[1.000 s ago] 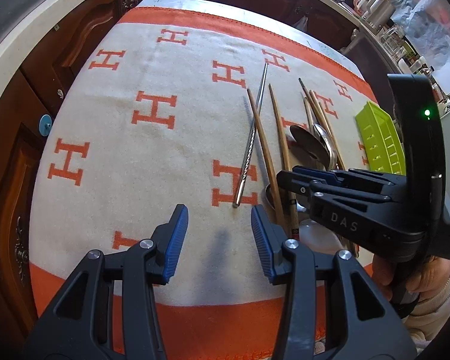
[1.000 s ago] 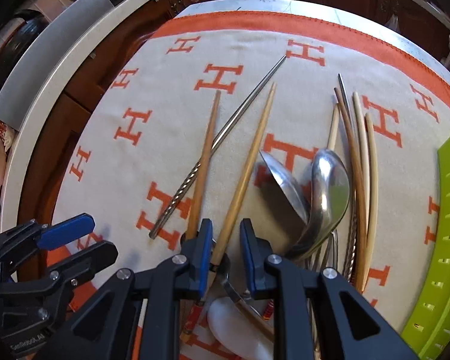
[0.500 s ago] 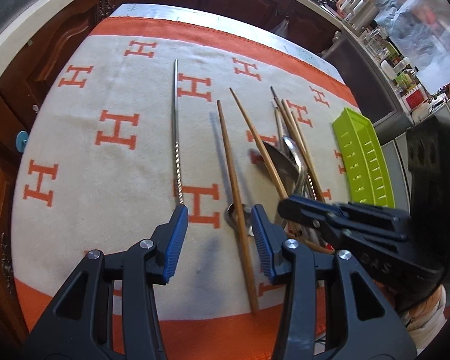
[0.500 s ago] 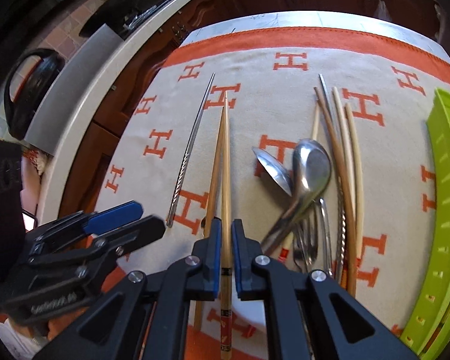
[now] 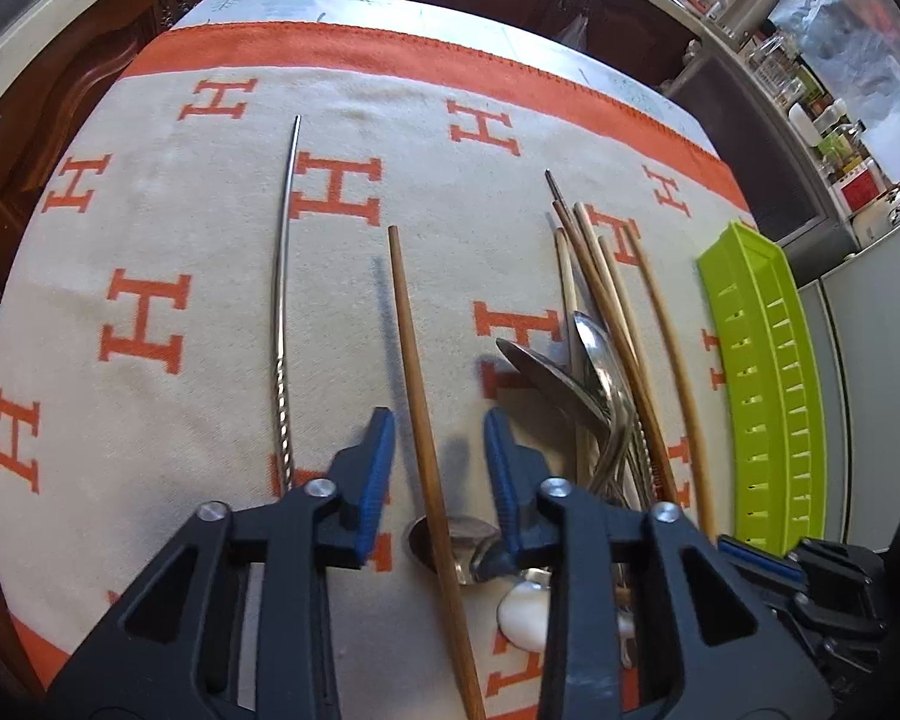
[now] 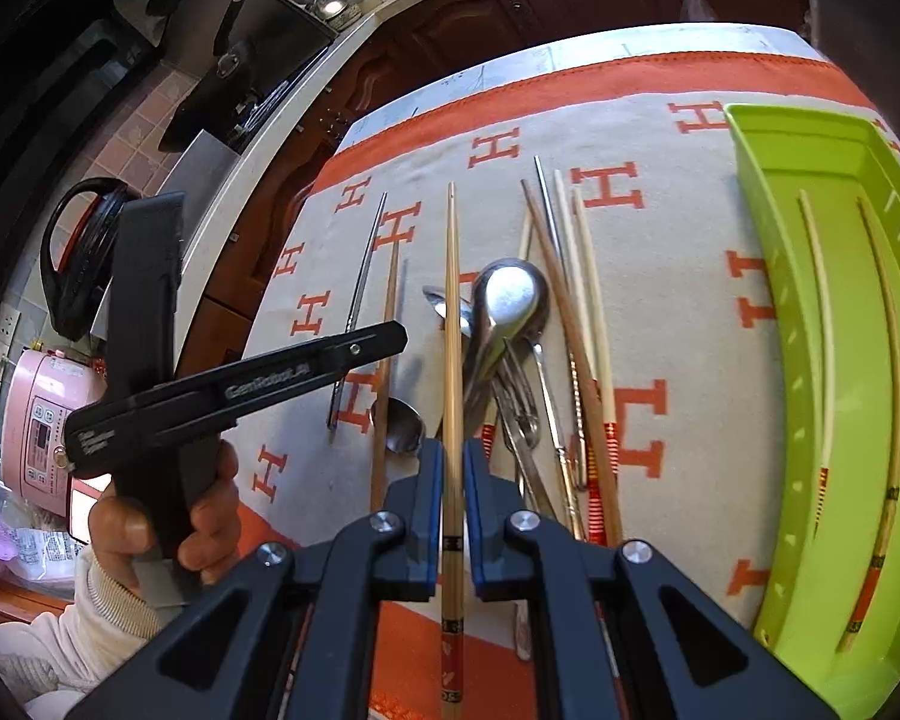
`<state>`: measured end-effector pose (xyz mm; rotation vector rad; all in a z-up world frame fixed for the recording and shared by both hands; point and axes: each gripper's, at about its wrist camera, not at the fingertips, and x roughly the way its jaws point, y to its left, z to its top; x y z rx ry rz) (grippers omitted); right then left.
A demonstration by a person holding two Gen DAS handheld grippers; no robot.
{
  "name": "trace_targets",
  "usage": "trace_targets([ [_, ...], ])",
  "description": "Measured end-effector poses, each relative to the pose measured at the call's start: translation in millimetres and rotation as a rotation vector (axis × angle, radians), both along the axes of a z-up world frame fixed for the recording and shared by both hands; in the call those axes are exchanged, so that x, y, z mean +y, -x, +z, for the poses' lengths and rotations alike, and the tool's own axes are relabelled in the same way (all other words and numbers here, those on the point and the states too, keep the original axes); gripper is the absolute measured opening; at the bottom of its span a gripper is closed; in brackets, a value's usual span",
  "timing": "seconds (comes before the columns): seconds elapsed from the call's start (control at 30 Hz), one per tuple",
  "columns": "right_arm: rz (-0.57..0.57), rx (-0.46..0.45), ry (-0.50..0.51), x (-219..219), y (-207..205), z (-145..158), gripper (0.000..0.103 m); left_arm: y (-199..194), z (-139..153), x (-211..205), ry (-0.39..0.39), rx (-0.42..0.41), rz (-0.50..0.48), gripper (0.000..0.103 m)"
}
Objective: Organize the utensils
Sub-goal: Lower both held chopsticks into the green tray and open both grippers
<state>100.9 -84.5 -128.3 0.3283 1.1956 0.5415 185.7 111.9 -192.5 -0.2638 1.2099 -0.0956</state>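
The right gripper [image 6: 448,480], its blue-padded jaws drawn close, clamps a pale bamboo chopstick with a patterned red-and-black end [image 6: 452,324] and holds it lifted over a cream cloth printed with orange H letters [image 5: 150,228] (the stick's tip points away from the camera, over the heap of cutlery). The left gripper [image 5: 438,456] hangs just above the cloth with its jaws well apart and nothing between the pads; a darker brown wooden chopstick [image 5: 417,396] lies on the cloth below the gap, running between the two fingers without touching either that can be seen.

To the left of that stick lies a slim steel chopstick with a twisted handle [image 5: 280,312], apart from the rest. To the right is a loose pile: shiny steel spoons [image 5: 576,372] with overlapping bowls, several more bamboo and wooden chopsticks [image 5: 606,300] crossing over them, and a small white ceramic spoon [image 5: 525,612] near the front edge.

At the far right of the cloth stands a long lime-green plastic tray with slotted walls [image 6: 768,192]; two pale chopsticks with red-patterned ends [image 6: 828,324] lie lengthwise inside it.

In the right wrist view a person's hand [image 6: 168,522], in a cream knitted sleeve [image 6: 90,618], grips the handle of the left tool.
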Motion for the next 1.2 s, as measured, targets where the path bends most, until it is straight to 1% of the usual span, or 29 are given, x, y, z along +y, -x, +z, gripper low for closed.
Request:
trace_targets([
  [0.03, -0.004, 0.000, -0.005, -2.4, 0.8, -0.2, 0.006, -1.5, -2.2, -1.7, -0.012, 0.000, 0.006, 0.011],
  [0.07, -0.008, 0.000, -0.008, -4.5, 1.3, -0.5, 0.006, -2.7, -4.2, -3.7, -0.030, -0.003, 0.012, 0.006],
  [0.2, -0.020, -0.002, -0.027, -11.9, 3.9, -0.5, 0.006, -0.2, -8.7, -5.0, -0.046, -0.013, 0.034, 0.004],
  [0.3, -0.026, -0.011, -0.039, -16.2, 6.7, 2.7, 0.006, 3.9, -6.2, -1.8, -0.025, -0.009, 0.055, 0.004],
  [0.4, -0.032, -0.026, -0.054, -21.5, 11.1, 8.0, 0.006, 12.6, 6.2, -0.5, 0.015, -0.006, 0.066, 0.004],
  [0.53, -0.053, -0.050, -0.078, -34.7, 19.7, 16.7, 0.006, 28.7, 35.2, -10.9, 0.065, -0.031, 0.037, 0.004],
  [0.67, -0.086, -0.071, -0.093, -53.6, 29.4, 24.6, 0.007, 40.6, 67.4, -37.1, 0.114, -0.069, -0.019, 0.004],
  [0.7, -0.098, -0.074, -0.095, -59.7, 31.6, 26.3, 0.007, 42.5, 77.5, -50.1, 0.123, -0.085, -0.043, 0.004],
  [0.8, -0.144, -0.084, -0.101, -82.2, 37.9, 30.9, 0.007, 42.7, 96.0, -84.4, 0.141, -0.110, -0.104, 0.004],
  [0.9, -0.203, -0.099, -0.083, -109.1, 42.2, 36.2, 0.007, 38.7, 107.5, -123.3, 0.149, -0.120, -0.157, 0.004],
  [1.03, -0.267, -0.119, -0.024, -142.3, 43.8, 46.0, 0.007, 25.3, 108.9, -175.0, 0.162, -0.104, -0.207, 0.004],
  [1.13, -0.288, -0.135, 0.056, -161.0, 39.7, 50.7, 0.007, 15.0, 104.0, -207.7, 0.170, -0.082, -0.211, 0.004],
  [1.2, -0.300, -0.135, 0.087, -170.3, 35.0, 48.9, 0.007, 8.2, 97.4, -224.0, 0.165, -0.072, -0.202, 0.004],
])
